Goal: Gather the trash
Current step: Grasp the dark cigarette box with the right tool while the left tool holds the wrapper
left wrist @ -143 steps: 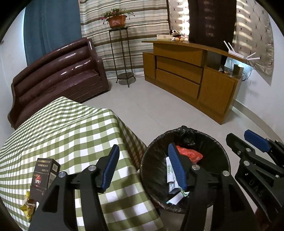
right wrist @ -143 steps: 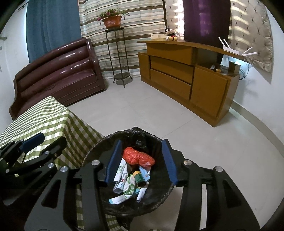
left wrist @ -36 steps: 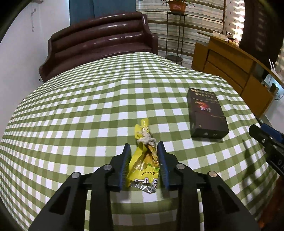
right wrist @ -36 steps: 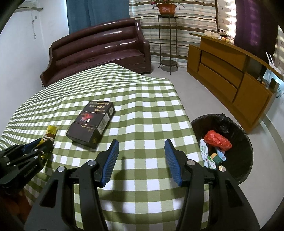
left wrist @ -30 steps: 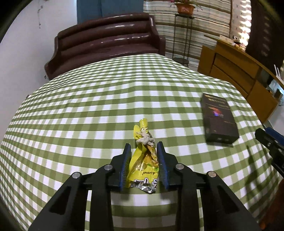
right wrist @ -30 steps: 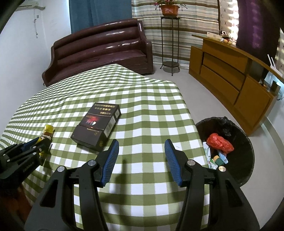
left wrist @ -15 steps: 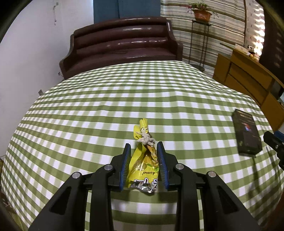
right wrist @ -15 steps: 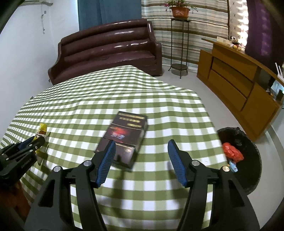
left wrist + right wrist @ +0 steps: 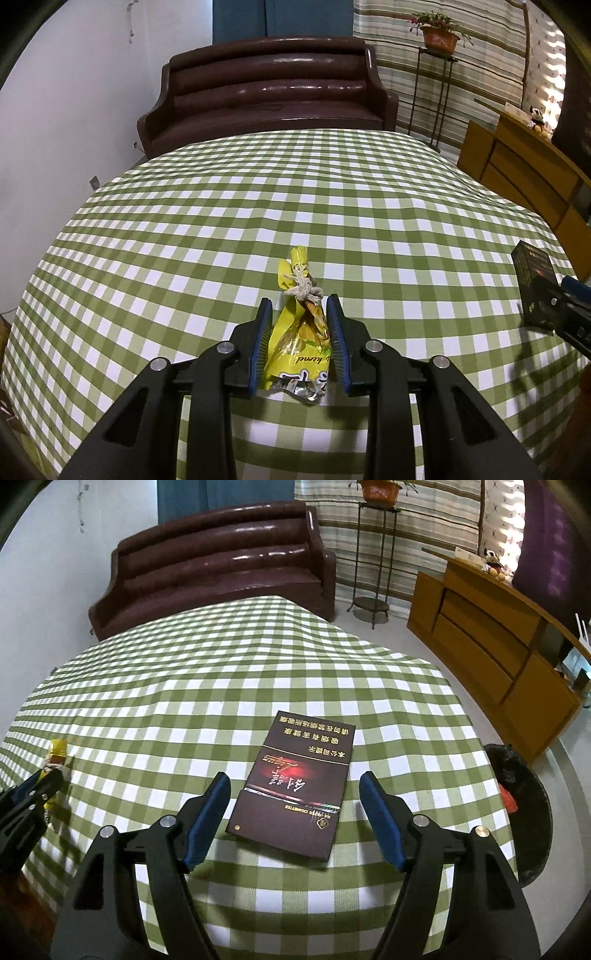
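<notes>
I worked over a table (image 9: 258, 664) spread with a green-and-white checked cloth, and I place everything else against that table. Behind its far edge stood a dark brown sofa (image 9: 221, 561). Off its right edge, down on the floor, sat the black-lined bin (image 9: 524, 812) with red trash already in it.

Near the table's front edge lay a dark cigarette carton (image 9: 299, 786), flat, its long side running away from me. My right gripper (image 9: 295, 819) hung just over the carton's near end with the blue pads standing wider than the carton; the jaws had just been opening, and nothing was pressed between them yet.

Toward the table's left front, my left gripper (image 9: 300, 343) was clamped narrow on a yellow snack wrapper (image 9: 301, 343) tied with a knot of string (image 9: 303, 290), the knotted end sticking out past the fingertips.

To do the carton well, I judged I should centre the pads on its two long sides, lower until they straddled its thickness, and close squarely so it would not swivel or skid on the cloth. I should keep the left grip firm on the wrapper meanwhile, then carry both to the bin off the right edge.
</notes>
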A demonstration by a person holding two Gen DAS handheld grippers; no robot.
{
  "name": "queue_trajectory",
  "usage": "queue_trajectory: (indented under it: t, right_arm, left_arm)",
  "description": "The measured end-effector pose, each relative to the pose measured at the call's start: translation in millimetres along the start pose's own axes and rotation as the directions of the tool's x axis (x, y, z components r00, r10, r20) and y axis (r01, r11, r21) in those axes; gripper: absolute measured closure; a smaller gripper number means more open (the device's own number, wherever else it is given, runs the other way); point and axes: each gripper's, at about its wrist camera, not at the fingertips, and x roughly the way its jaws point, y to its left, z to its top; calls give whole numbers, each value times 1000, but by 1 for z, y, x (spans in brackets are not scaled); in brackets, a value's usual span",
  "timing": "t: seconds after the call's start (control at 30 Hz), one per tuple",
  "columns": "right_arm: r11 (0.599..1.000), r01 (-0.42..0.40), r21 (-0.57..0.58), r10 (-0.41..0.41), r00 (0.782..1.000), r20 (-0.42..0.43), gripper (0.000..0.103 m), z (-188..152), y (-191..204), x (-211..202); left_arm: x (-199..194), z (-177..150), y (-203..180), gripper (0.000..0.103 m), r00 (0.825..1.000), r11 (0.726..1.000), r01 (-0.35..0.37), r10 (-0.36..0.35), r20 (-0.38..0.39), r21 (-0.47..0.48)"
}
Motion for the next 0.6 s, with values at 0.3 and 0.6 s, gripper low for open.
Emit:
queue_trajectory:
  t: [0.3, 0.6]
  right_arm:
    - [1000, 3, -11, -4, 1000, -27, 34, -4, 0, 7]
    - [999, -29, -21, 28, 999, -36, 43, -14, -6, 5]
  left_arm:
    - [4, 2, -1, 72, 1000, 1000, 13, -13, -9, -1]
    - [5, 2, -2, 72, 1000, 1000, 12, -12, -9, 1]
